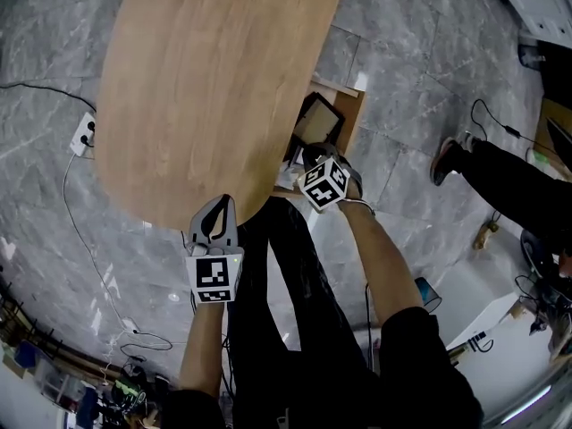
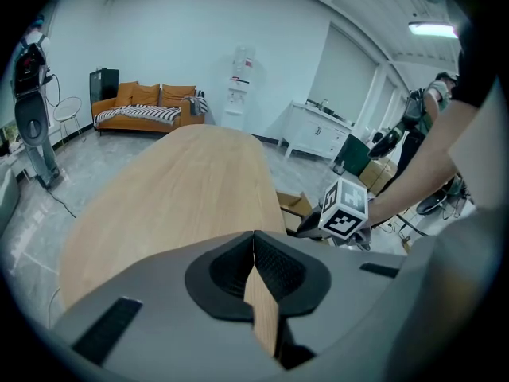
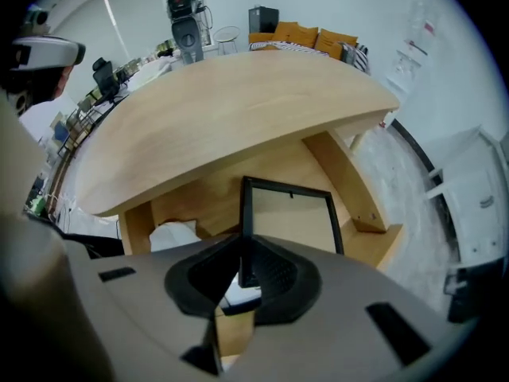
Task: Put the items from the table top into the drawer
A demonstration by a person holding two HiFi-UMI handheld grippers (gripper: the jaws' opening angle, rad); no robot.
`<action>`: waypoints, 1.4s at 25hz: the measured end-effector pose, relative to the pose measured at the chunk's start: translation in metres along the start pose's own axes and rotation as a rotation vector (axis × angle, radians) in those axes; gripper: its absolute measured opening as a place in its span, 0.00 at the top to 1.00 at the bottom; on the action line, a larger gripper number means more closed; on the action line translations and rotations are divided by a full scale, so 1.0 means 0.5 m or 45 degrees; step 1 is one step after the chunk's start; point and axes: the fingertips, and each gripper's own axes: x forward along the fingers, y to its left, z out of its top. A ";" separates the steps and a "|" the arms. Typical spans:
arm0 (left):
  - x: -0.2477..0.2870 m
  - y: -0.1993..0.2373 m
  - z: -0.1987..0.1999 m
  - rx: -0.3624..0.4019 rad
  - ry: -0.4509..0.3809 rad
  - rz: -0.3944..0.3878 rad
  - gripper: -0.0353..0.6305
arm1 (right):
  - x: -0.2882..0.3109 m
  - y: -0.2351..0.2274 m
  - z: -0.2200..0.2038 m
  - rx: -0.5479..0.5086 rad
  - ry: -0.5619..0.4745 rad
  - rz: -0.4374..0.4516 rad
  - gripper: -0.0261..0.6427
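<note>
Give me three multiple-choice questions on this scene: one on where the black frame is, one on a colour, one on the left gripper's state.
1. Where is the black-rimmed rectangular frame?
A. flat on the table top
B. in the open wooden drawer under the oval wooden table
C. on the grey floor

2. What colour is the sofa by the far wall?
A. orange
B. green
C. white

3. How is the left gripper set?
A. wide open
B. shut on a cup
C. shut, with nothing between its jaws

Answers:
1 B: the right gripper view shows the frame standing in the drawer below the table's edge.
2 A: its orange cushions show in the left gripper view.
3 C: its tips meet, and only the table's wood shows behind them.
</note>
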 end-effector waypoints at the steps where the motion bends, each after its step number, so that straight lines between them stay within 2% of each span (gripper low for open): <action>1: 0.000 0.001 0.000 -0.002 0.002 0.002 0.93 | 0.001 -0.002 -0.002 0.018 0.003 0.006 0.88; 4: -0.001 0.004 0.008 0.000 -0.002 0.002 0.93 | -0.002 -0.005 -0.007 0.075 0.007 0.022 0.88; 10: -0.015 -0.008 0.046 0.023 -0.020 -0.002 0.93 | -0.045 -0.036 -0.005 0.336 -0.060 0.020 0.88; 14: -0.020 -0.017 0.072 0.045 -0.040 -0.005 0.93 | -0.075 -0.047 0.001 0.436 -0.107 -0.004 0.94; 18: -0.030 -0.035 0.098 0.066 -0.060 -0.016 0.93 | -0.115 -0.029 0.013 0.677 -0.221 0.043 0.95; 21: -0.041 -0.049 0.116 0.087 -0.071 -0.031 0.93 | -0.169 -0.016 0.026 0.826 -0.321 0.010 0.95; 26: -0.062 -0.064 0.153 0.116 -0.090 -0.043 0.93 | -0.305 -0.004 0.087 0.815 -0.517 -0.133 0.95; 35: -0.165 -0.104 0.266 0.156 -0.228 -0.060 0.93 | -0.594 0.044 0.255 0.647 -0.910 -0.200 0.95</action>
